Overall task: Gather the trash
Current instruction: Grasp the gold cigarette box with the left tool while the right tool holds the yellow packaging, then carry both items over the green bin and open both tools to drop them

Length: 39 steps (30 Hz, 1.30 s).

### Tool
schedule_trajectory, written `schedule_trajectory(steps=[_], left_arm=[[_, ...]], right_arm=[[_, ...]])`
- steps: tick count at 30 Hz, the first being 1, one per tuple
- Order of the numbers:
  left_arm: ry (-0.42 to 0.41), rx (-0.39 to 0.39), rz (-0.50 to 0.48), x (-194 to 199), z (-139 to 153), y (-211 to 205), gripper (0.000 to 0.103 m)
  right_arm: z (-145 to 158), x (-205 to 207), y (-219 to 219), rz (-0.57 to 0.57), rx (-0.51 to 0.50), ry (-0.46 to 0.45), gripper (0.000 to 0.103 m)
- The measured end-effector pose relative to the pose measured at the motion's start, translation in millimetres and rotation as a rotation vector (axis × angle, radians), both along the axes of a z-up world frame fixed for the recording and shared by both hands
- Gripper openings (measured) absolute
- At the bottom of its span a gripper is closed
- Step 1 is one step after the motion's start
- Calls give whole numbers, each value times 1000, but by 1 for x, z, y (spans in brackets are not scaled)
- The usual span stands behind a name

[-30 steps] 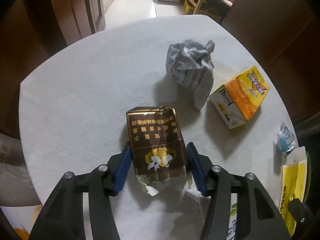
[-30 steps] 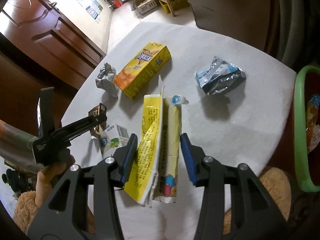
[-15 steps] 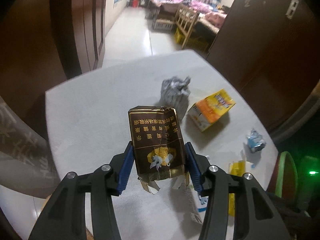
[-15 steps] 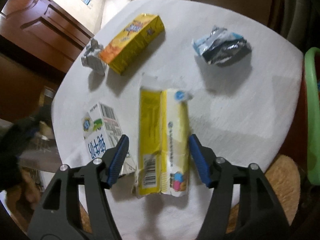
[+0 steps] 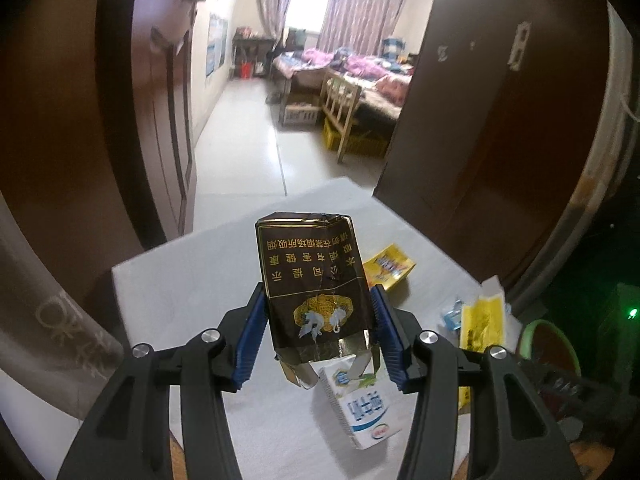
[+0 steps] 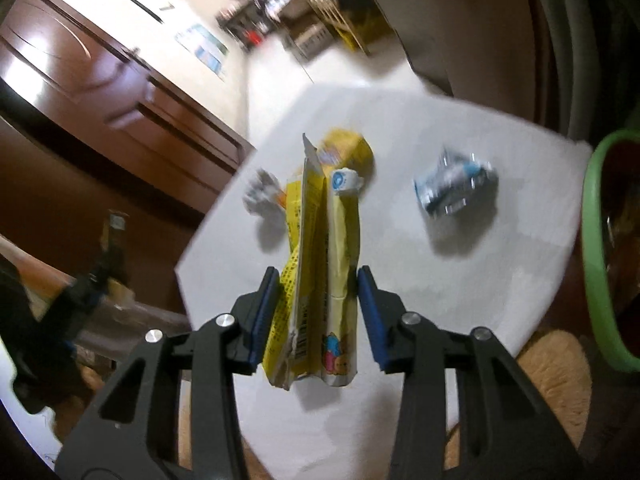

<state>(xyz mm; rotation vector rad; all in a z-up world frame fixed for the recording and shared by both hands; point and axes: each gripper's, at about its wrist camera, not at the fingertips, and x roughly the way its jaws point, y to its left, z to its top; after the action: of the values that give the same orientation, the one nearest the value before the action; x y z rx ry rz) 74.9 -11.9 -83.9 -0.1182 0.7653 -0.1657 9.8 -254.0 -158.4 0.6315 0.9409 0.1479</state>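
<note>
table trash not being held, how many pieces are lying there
4: a white milk carton nearest, a yellow-orange box farther back, a crumpled paper ball left of that box, and a silver-blue wrapper to the right. More may hide behind the held cigarette pack and yellow carton.

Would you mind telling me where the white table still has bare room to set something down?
The table is bare along its left side, beside the brown pack. The right is crowded: milk carton, yellow box, yellow wrapper, green bin.
</note>
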Motion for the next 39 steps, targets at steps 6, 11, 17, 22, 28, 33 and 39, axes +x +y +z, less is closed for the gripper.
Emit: schedule_trajectory(steps=[6, 11, 17, 22, 28, 33, 39], left_arm=[[-51, 7, -49, -14, 20, -18, 49], [-63, 12, -78, -21, 23, -29, 49], [-64, 26, -100, -27, 21, -42, 49], [-59, 34, -127, -32, 22, -56, 49], [-42, 40, -176, -36, 17, -79, 49], [-20, 31, -252, -41, 10, -108, 49], [36, 1, -358, -37, -13, -149, 49]], right_arm=[[39, -13, -8, -6, 24, -103, 40], [57, -21, -17, -11, 7, -153, 40], [64, -31, -24, -25, 29, -180, 40], [67, -38, -34, -32, 44, -195, 40], [67, -44, -51, -59, 68, -208, 40], [62, -49, -76, -98, 119, -207, 40], [54, -59, -110, -149, 133, -189, 40]])
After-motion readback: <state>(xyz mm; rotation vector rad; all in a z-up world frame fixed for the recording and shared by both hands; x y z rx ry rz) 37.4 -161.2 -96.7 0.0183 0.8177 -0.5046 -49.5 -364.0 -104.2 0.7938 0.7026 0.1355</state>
